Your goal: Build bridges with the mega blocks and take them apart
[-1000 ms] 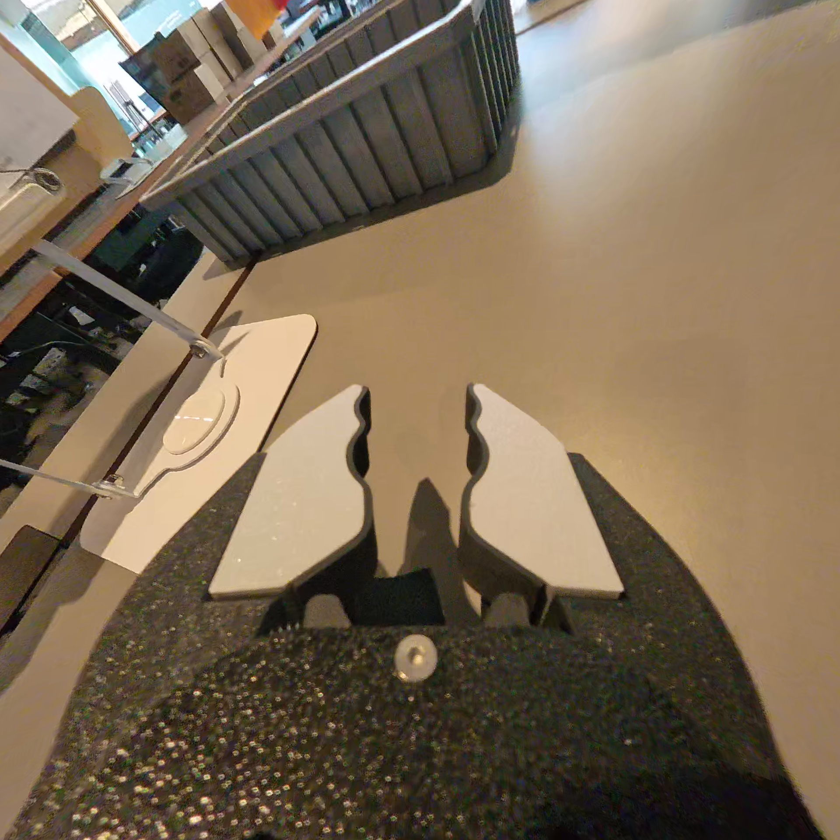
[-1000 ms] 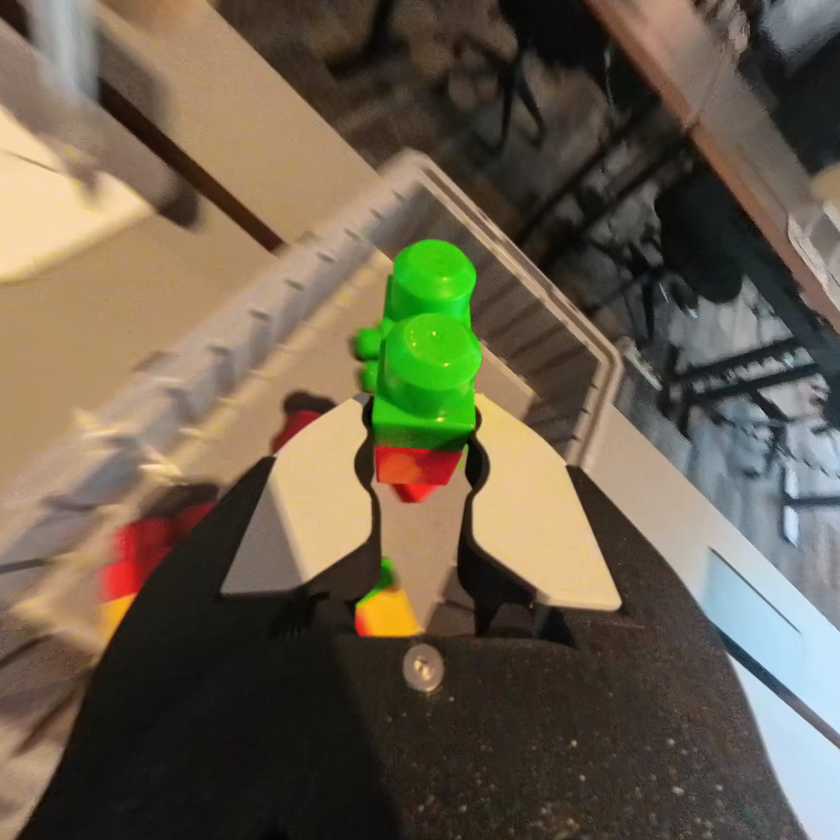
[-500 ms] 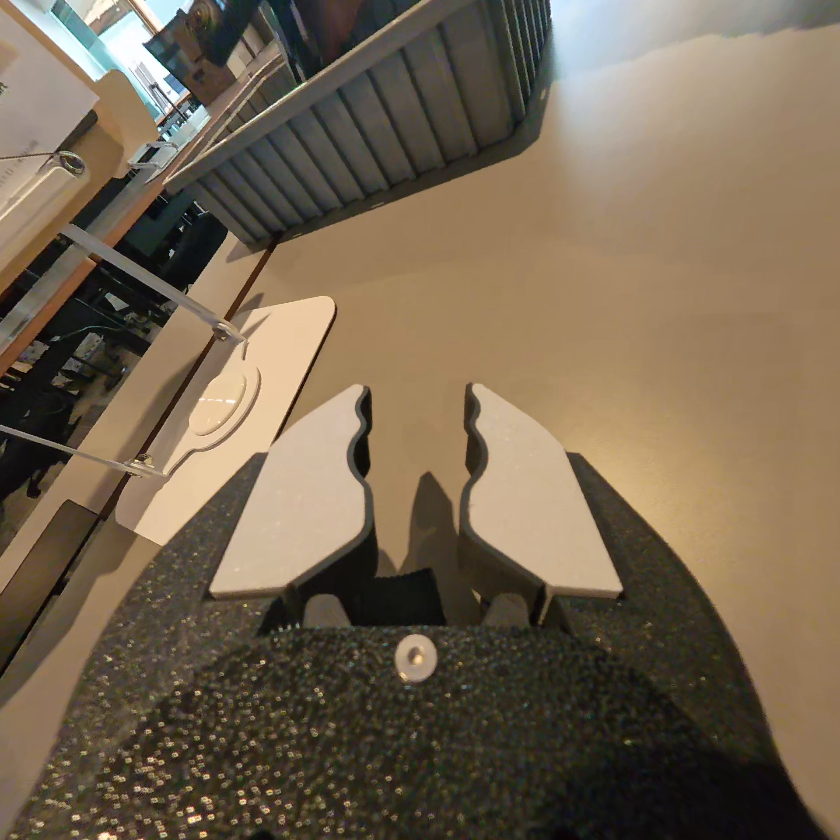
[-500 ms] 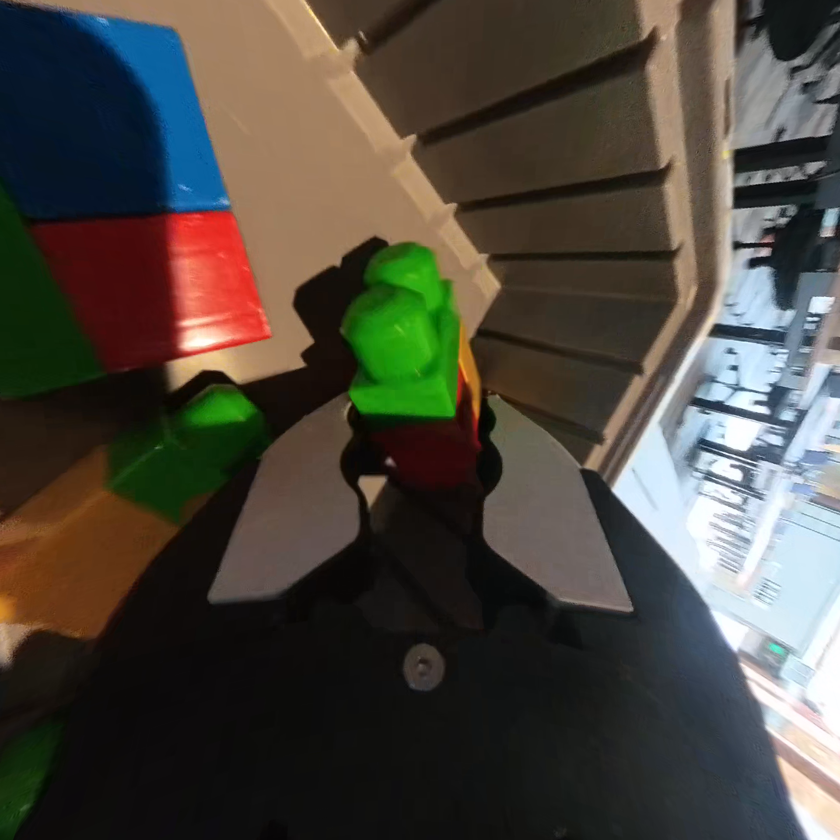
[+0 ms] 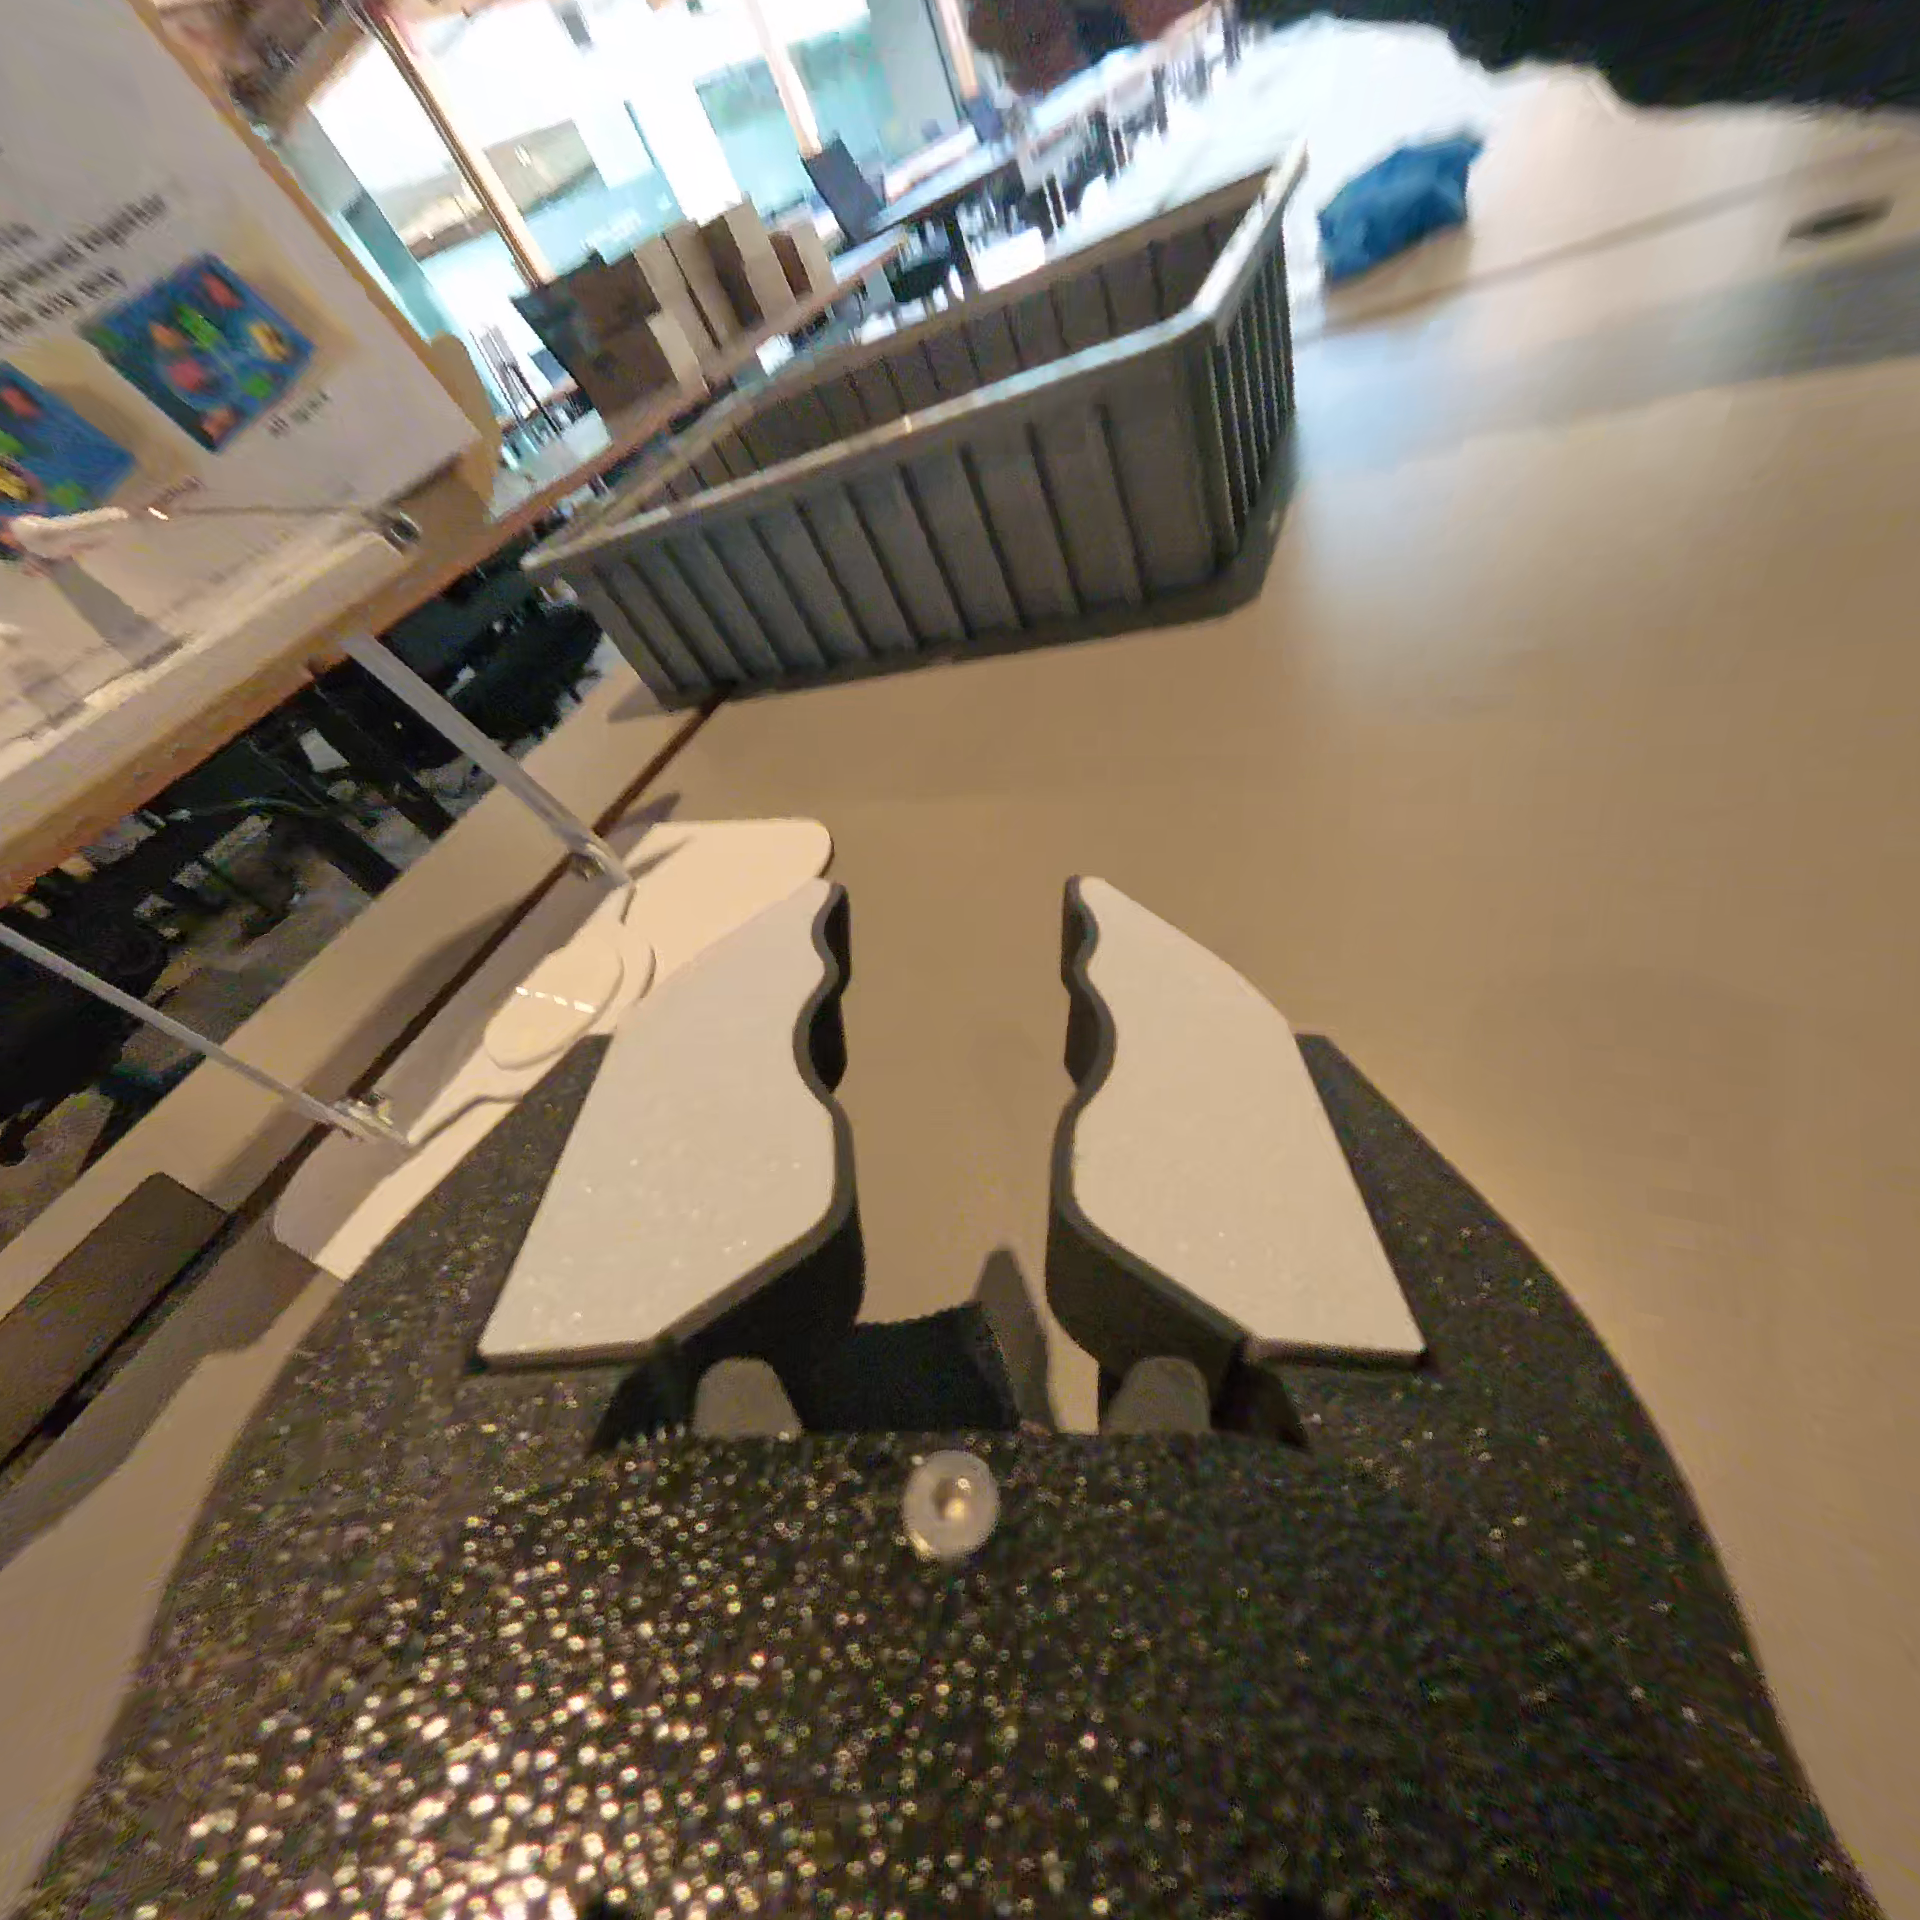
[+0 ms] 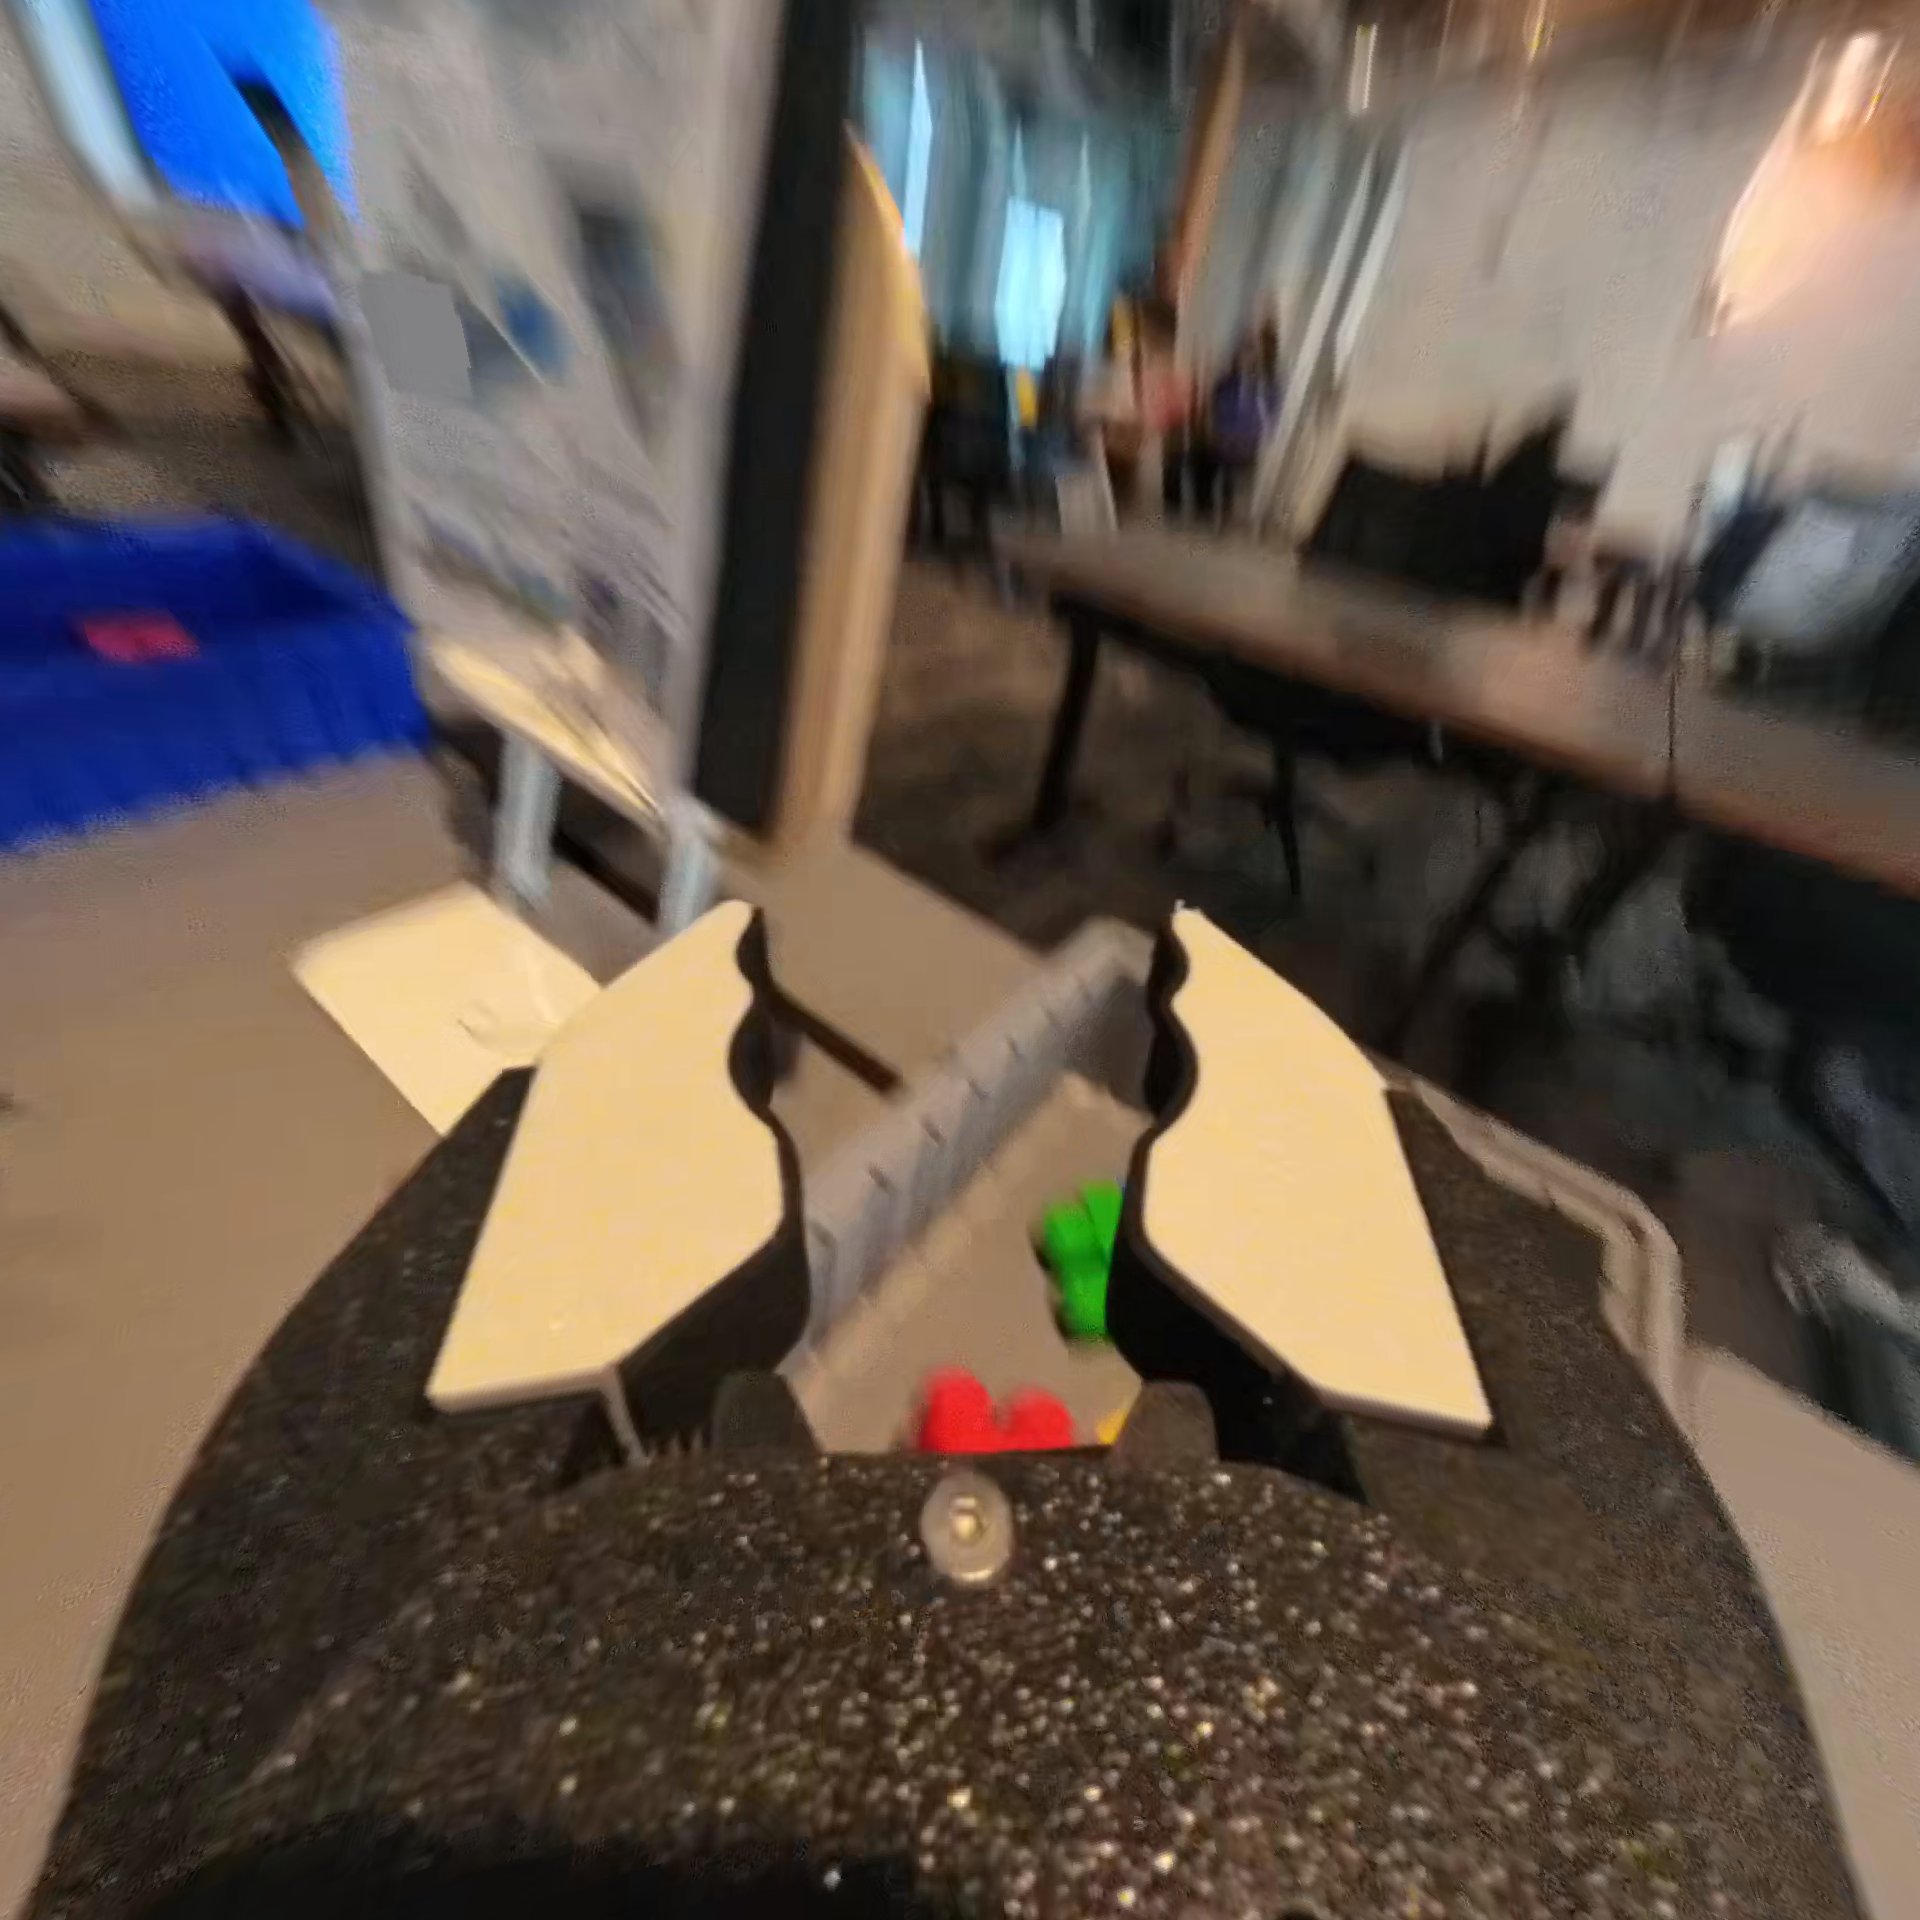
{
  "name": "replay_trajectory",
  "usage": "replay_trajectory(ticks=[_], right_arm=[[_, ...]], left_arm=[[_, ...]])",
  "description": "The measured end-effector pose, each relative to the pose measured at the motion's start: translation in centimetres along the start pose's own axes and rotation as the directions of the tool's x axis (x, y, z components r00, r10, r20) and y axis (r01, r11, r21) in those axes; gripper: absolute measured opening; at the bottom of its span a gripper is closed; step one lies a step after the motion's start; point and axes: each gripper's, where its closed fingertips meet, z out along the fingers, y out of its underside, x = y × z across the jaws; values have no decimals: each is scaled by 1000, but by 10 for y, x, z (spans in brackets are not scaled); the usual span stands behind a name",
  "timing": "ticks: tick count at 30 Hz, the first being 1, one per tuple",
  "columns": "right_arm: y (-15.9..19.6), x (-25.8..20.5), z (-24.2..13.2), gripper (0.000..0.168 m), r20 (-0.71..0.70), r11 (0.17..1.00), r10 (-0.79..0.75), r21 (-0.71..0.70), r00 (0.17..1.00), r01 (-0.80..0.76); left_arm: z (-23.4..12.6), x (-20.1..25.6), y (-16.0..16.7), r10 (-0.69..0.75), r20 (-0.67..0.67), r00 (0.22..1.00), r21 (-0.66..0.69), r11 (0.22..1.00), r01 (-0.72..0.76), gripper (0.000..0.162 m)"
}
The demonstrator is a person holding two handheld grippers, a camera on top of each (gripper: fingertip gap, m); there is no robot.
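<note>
My right gripper (image 6: 961, 925) is open and empty, held above the grey ribbed bin (image 6: 971, 1081). Inside the bin a green block (image 6: 1081, 1247) and a red block (image 6: 987, 1418) show between my fingers, with a sliver of yellow beside the red one. The right wrist view is blurred by motion. My left gripper (image 5: 956, 899) is open and empty, low over the bare beige table (image 5: 1455, 831). The same grey bin (image 5: 997, 520) stands ahead of it at the table's far left edge. No block shows in the left wrist view.
A white flat stand base (image 5: 582, 997) with clear rods lies at the table's left edge, holding a printed sheet (image 5: 156, 312). A blue bag (image 5: 1397, 203) lies beyond the bin. A dark sleeve (image 5: 1662, 52) crosses the top right. Other tables and chairs stand behind. The grippers' ends are close to 40 centimeters from one another.
My right gripper has opened and let go of the green-and-red block stack into the bin, then lifted and swung up. My left gripper has tilted up a little and stays open.
</note>
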Motion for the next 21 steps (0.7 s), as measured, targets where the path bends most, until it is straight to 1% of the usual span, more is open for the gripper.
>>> replay_trajectory(ticks=[1,2,3,4,6,7,9,10,11,12,14,17,19,21], right_arm=[[-22,-25,-15,63,35,991,-12,133,999,7],[-37,-51,-29,59,73,973,-33,232,997,15],[-47,-76,-39,56,106,954,-57,297,993,23],[-51,-100,-46,52,128,941,-78,336,989,31],[-51,-149,-52,49,187,933,-123,356,975,50],[-47,-175,-53,43,232,931,-143,361,962,52],[-37,-234,-58,15,407,924,-145,381,902,-23],[-30,-261,-59,7,491,921,-125,380,862,-82],[-20,-287,-57,4,559,925,-106,358,823,-124],[-7,-311,-52,0,606,936,-96,326,790,-137],[21,-350,-39,0,653,956,-90,268,752,-119],[53,-389,-24,0,727,973,-11,167,687,-161],[66,-408,-23,0,778,977,28,112,627,-182],[79,-422,-25,0,816,979,58,68,575,-195]], left_arm=[[-3,-3,-8,-18,12,1000,34,999,18,38],[-6,-6,-17,-31,25,999,68,997,30,38],[-10,-9,-26,-39,39,998,105,994,35,38],[-15,-12,-35,-44,56,997,140,989,36,37],[-28,-23,-52,-61,115,991,194,980,38,33],[-36,-29,-60,-74,150,986,209,977,41,31],[-54,-37,-76,-84,198,977,212,976,41,28],[-65,-40,-83,-79,215,973,202,979,35,27],[-76,-43,-91,-71,237,969,189,982,25,26],[-89,-46,-98,-59,265,962,173,985,13,26],[-118,-55,-112,-42,326,944,133,991,-2,26],[-172,-73,-123,-33,407,913,29,999,23,25],[-208,-84,-115,-10,436,900,-86,995,53,25],[-246,-102,-91,46,483,874,-261,961,94,26]])
